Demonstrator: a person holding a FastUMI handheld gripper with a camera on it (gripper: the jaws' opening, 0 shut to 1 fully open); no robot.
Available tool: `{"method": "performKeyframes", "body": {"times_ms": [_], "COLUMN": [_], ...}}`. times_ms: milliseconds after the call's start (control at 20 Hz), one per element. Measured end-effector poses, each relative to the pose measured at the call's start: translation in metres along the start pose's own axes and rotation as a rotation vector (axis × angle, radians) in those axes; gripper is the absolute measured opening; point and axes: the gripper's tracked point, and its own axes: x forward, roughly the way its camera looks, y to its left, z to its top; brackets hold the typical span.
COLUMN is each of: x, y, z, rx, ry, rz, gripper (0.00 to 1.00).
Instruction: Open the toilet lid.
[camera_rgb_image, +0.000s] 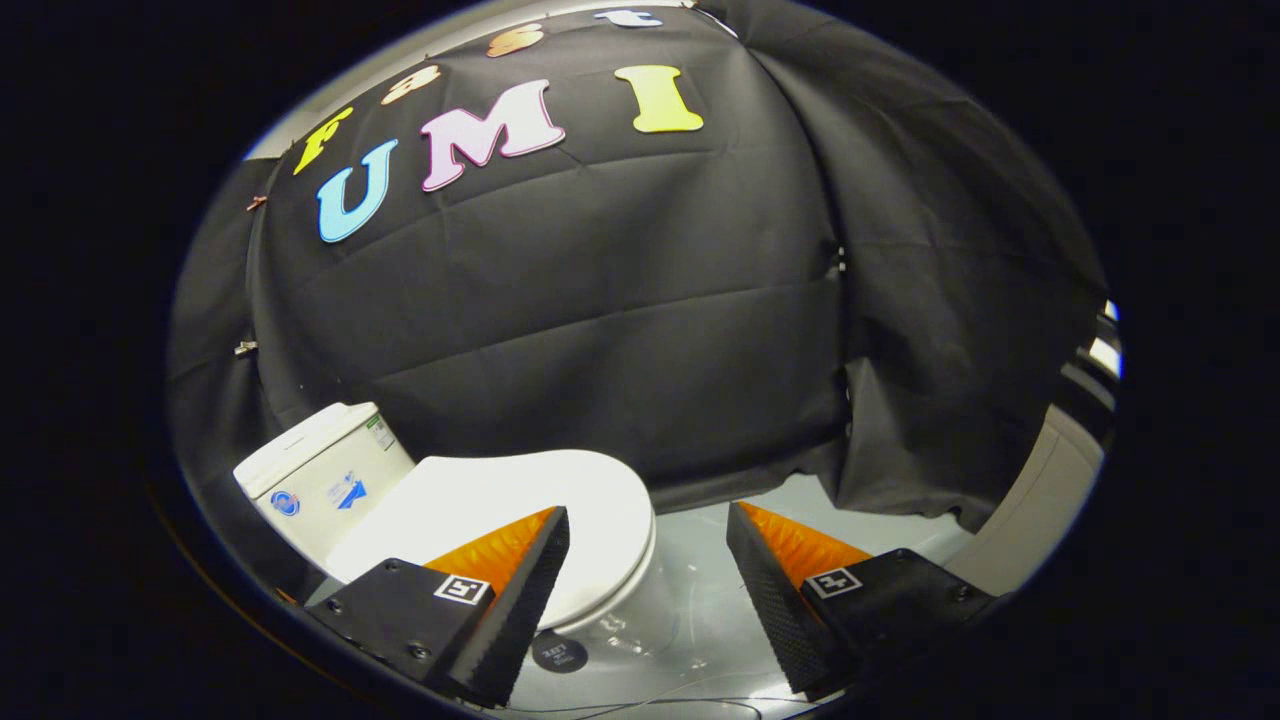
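Below, white toilet lid (500, 510) closed flat, gripper (648, 545) fingers spread apart

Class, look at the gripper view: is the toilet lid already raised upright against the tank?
No. The toilet lid lies flat and closed ahead of the open gripper, well below the top of the tank.

Black cloth wall (600, 300), pale floor (700, 600)

Surface finishes: toilet, gripper, floor

The toilet lid (520, 500) and tank (320, 470) are showing smooth, glossy white, plastic or ceramic. The gripper (648, 570) fingers (530, 590), standing apart, are presenting matt black ribbed pads over orange. The grey floor (700, 600) is reflecting light.
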Motion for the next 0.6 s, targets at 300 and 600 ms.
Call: {"method": "performKeyframes", "body": {"times_ms": [300, 600], "x": [-0.005, -0.007], "y": [0.016, 0.029], "z": [-0.069, -0.129], "rx": [0.128, 0.437], "ry": [0.139, 0.310], "rz": [0.046, 0.071], "gripper": [0.99, 0.89]}}
